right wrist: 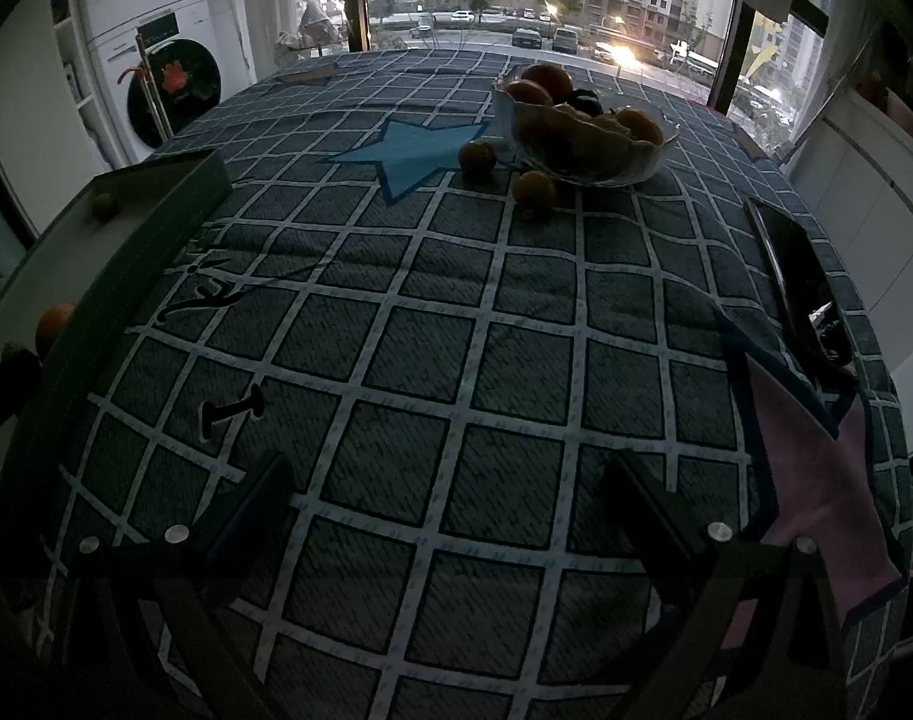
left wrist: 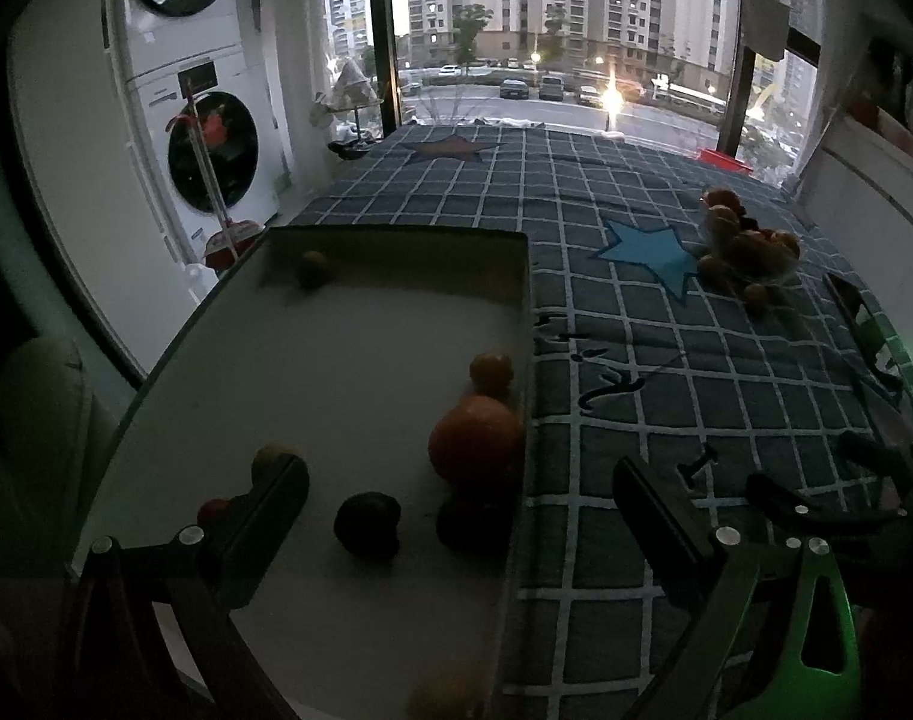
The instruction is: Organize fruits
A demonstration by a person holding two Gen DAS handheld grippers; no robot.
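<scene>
While both grippers gape empty, an orange (left wrist: 475, 441) sits in the tray (left wrist: 360, 324).

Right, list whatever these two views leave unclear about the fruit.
- Left wrist view: a small fruit in the tray sits partly behind a left gripper finger.
- Left wrist view: an orange fruit is cut off by the bottom edge.
- Right wrist view: the glass bowl piles fruit, so the lower pieces cannot be counted.

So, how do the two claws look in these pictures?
Both have two dark, flat rectangular fingers on dark angled arms fixed with round silver bolts. The left claw also shows a green frame piece with cut-outs at its right side. The right claw shows no green.
</scene>
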